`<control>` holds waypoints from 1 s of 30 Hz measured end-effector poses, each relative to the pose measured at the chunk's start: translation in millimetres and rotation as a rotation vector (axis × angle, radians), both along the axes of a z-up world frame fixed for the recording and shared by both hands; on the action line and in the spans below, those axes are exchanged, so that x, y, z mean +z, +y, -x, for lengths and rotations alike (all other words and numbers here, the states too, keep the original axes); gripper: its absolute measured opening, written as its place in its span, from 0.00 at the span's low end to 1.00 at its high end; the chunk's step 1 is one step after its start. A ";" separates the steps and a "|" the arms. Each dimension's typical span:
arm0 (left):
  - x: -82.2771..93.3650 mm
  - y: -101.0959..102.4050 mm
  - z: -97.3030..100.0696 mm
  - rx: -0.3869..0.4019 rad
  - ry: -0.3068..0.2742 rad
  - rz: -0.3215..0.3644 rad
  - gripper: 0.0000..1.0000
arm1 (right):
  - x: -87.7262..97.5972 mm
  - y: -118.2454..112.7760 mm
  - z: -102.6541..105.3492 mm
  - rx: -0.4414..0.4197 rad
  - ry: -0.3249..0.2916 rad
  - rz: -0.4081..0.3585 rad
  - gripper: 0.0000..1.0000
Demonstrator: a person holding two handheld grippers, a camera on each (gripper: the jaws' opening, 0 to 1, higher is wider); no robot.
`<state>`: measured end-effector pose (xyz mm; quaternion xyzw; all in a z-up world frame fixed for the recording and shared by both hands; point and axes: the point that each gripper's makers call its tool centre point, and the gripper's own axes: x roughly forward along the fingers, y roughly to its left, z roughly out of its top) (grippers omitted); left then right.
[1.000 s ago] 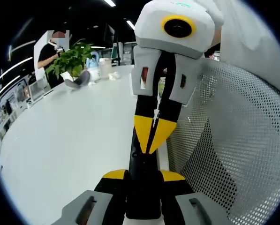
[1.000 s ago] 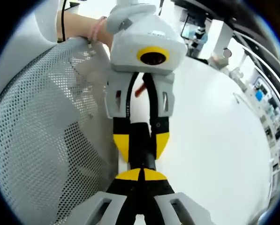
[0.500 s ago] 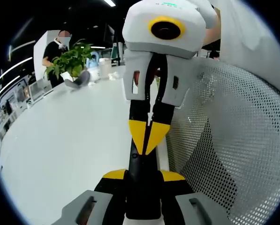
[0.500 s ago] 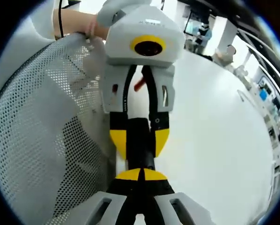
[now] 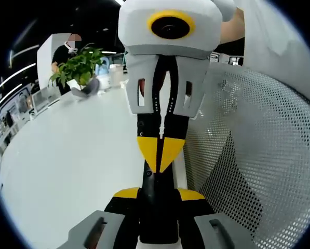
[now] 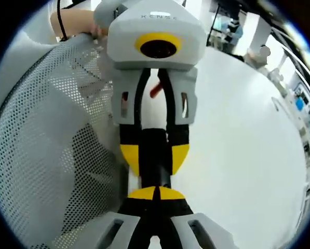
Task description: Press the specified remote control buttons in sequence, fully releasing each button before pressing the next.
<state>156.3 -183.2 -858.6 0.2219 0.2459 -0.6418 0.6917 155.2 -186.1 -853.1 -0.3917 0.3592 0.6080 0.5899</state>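
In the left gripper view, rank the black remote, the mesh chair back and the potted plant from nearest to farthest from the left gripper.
1. Black remote: clamped between the left gripper's fingers, bottom centre.
2. Mesh chair back: close alongside, filling the right of the view.
3. Potted plant: far across the white table, upper left.

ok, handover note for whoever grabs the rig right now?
Left gripper: shut on the remote, holding it lengthwise above the white table, beside a mesh chair.
Right gripper: shut, pointing at the left one, tips down on the remote's face, apparently pressing.
Done: cannot tell, the buttons are hidden.
Left: lift fully off before the next button, then finish the sequence.
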 end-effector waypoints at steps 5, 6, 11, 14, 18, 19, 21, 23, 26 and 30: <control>0.1 -0.2 0.1 0.000 0.000 0.000 0.26 | 0.9 -0.9 -1.0 -0.043 0.038 -0.030 0.00; 0.1 -0.2 0.2 0.000 0.000 -0.001 0.26 | 1.2 -0.7 -0.7 -0.057 0.052 -0.045 0.00; 0.1 -0.5 0.0 0.001 0.000 0.001 0.26 | 2.8 -1.5 -2.1 -0.150 0.122 -0.092 0.00; 0.1 -0.3 0.0 0.001 0.000 0.001 0.26 | 2.5 -0.1 -1.9 -0.149 0.103 -0.084 0.00; 0.1 -0.4 -0.1 0.001 0.001 0.001 0.26 | 1.1 -1.6 -8.8 -0.139 0.056 -0.066 0.00; -0.1 -0.5 -0.2 0.001 0.000 0.002 0.26 | 1.3 -1.5 -10.0 -0.148 0.064 -0.068 0.00; -0.3 -0.4 -0.2 0.001 0.000 0.002 0.26 | 1.5 -0.9 -11.8 -0.170 0.084 -0.078 0.00; -0.2 -0.5 -0.1 0.002 0.001 0.002 0.26 | 1.4 -0.6 -12.5 -0.170 0.085 -0.078 0.00; 0.0 -0.6 -0.1 0.002 0.001 0.002 0.26 | -0.1 -0.6 -12.9 -0.161 0.086 -0.071 0.00; -0.2 -0.6 -0.3 0.000 0.000 0.002 0.26 | -1.6 2.9 -17.3 -0.156 0.105 -0.065 0.00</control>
